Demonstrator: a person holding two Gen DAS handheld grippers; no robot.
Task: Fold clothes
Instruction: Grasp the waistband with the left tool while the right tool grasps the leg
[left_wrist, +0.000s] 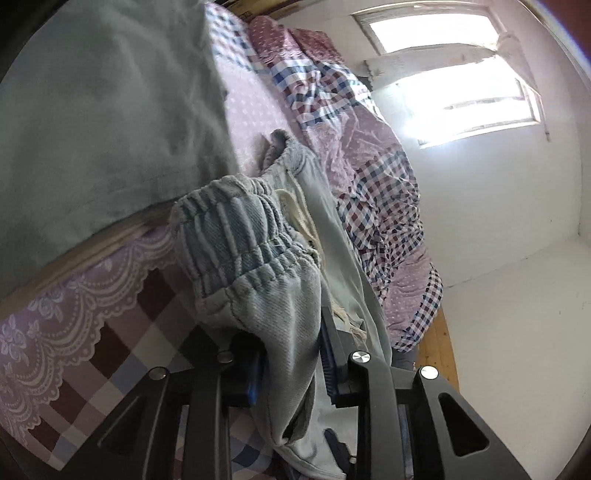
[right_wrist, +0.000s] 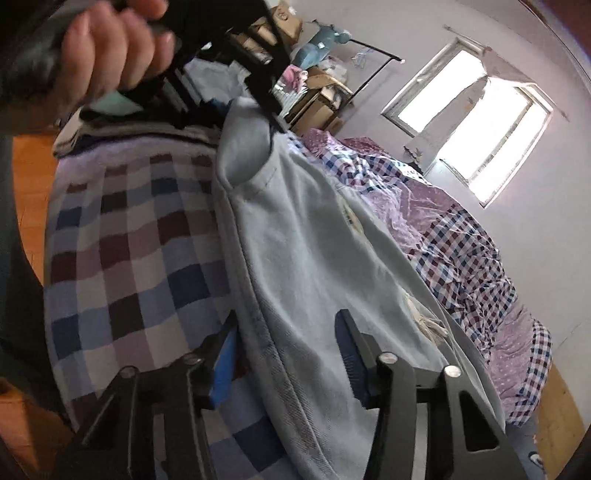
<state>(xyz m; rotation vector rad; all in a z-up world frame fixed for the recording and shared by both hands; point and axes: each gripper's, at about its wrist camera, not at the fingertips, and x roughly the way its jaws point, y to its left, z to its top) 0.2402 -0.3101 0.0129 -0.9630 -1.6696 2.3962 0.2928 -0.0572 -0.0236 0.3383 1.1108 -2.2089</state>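
Daylight only, entering through the window (left_wrist: 454, 74) at upper right in both views; panes blown out to pure white, glare bleeding onto the surrounding wall (left_wrist: 498, 221). Bedding nearest the window well lit; near foreground fabric dim, shadowed. Strong fisheye curvature, dark vignette at all four corners. Right wrist view: the person's hand (right_wrist: 110, 48) at upper left is motion-blurred; checked cover soft. Left wrist view sharper, slight softness at upper left.
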